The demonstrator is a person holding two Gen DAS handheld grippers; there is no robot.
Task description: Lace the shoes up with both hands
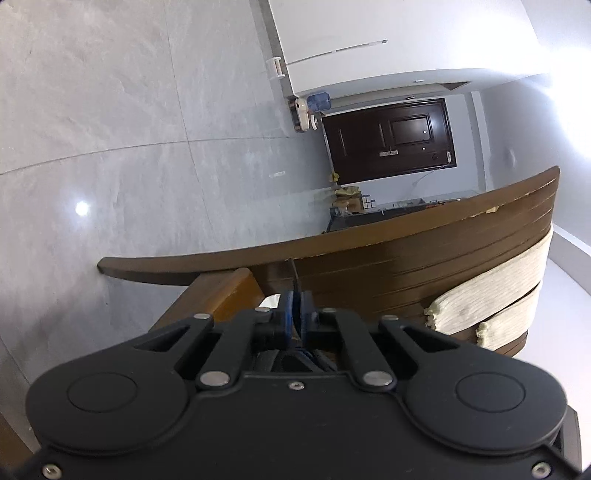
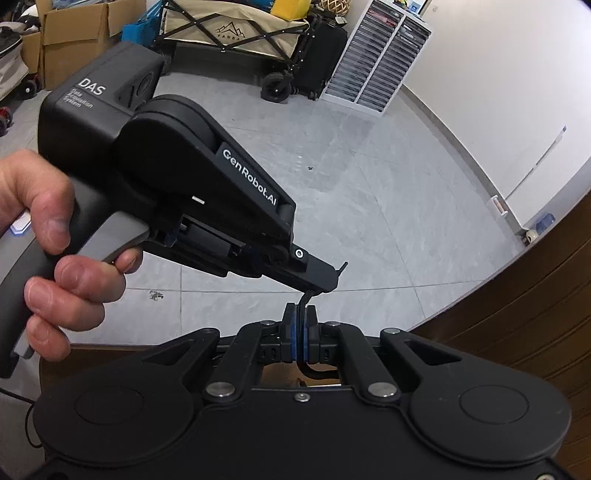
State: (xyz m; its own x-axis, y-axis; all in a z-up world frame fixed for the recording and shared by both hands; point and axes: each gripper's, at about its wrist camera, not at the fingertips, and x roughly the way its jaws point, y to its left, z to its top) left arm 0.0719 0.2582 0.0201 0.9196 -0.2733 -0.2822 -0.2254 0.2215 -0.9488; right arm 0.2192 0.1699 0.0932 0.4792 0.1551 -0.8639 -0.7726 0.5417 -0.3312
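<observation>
A thin black shoelace (image 2: 304, 300) runs between both grippers. In the right wrist view my right gripper (image 2: 303, 314) is shut on it, the blue pads pressing the lace from both sides, and a loop of lace (image 2: 314, 372) hangs below the fingers. Just above, my left gripper (image 2: 322, 286) comes in from the left, held by a person's hand (image 2: 55, 229), shut on the same lace with the stiff tip (image 2: 343, 266) poking out. In the left wrist view the left gripper (image 1: 295, 297) has its pads together and the lace tip (image 1: 294, 271) stands up between them. No shoe is in view.
A curved brown wooden table edge (image 1: 406, 236) lies ahead of the left gripper and shows at the right (image 2: 535, 295) of the right wrist view. Grey tile floor (image 2: 369, 166) lies below. A folding wagon (image 2: 236, 29), cardboard boxes (image 2: 74, 37) and a drawer cabinet (image 2: 376, 55) stand along the far wall.
</observation>
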